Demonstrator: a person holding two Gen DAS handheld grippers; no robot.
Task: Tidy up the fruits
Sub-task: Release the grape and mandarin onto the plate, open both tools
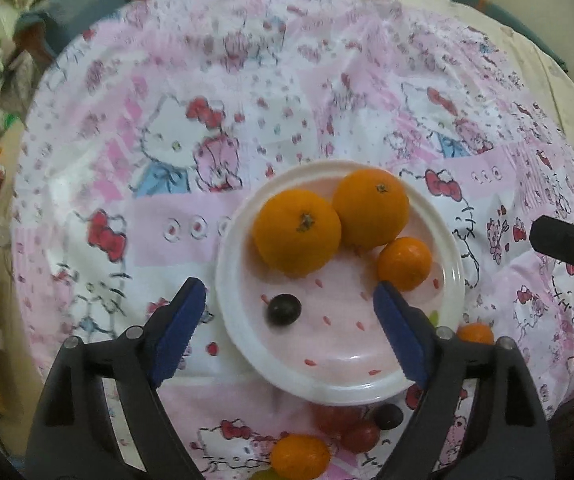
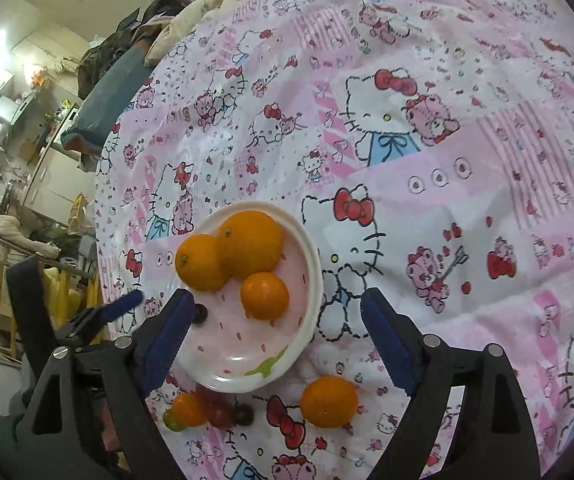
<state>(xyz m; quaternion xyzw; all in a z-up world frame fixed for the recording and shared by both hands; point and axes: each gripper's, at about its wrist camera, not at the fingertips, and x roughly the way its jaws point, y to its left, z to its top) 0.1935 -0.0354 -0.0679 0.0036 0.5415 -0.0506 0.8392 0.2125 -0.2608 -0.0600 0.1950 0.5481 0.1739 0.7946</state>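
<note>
A white and pink plate (image 1: 339, 380) (image 2: 223, 376) on the Hello Kitty cloth holds two large oranges (image 1: 297, 232) (image 2: 251, 244), a small orange (image 1: 405, 264) (image 2: 265, 295) and a dark grape (image 1: 283, 309) (image 2: 201, 314). My left gripper (image 1: 289, 320) is open and empty above the plate's near side. My right gripper (image 2: 273, 332) is open and empty over the plate's right rim. Loose on the cloth near the plate lie a small orange (image 2: 329, 401) (image 1: 475, 334), another orange (image 1: 300, 456) (image 2: 187, 409), red grapes (image 1: 347, 426) (image 2: 219, 406) and a dark grape (image 1: 388, 416) (image 2: 243, 415).
The round table's pink cloth (image 2: 447, 160) stretches far and right. A blue chair back (image 2: 103, 96) and kitchen clutter stand beyond the table's left edge. The right gripper's finger (image 1: 567, 246) shows at the right of the left wrist view.
</note>
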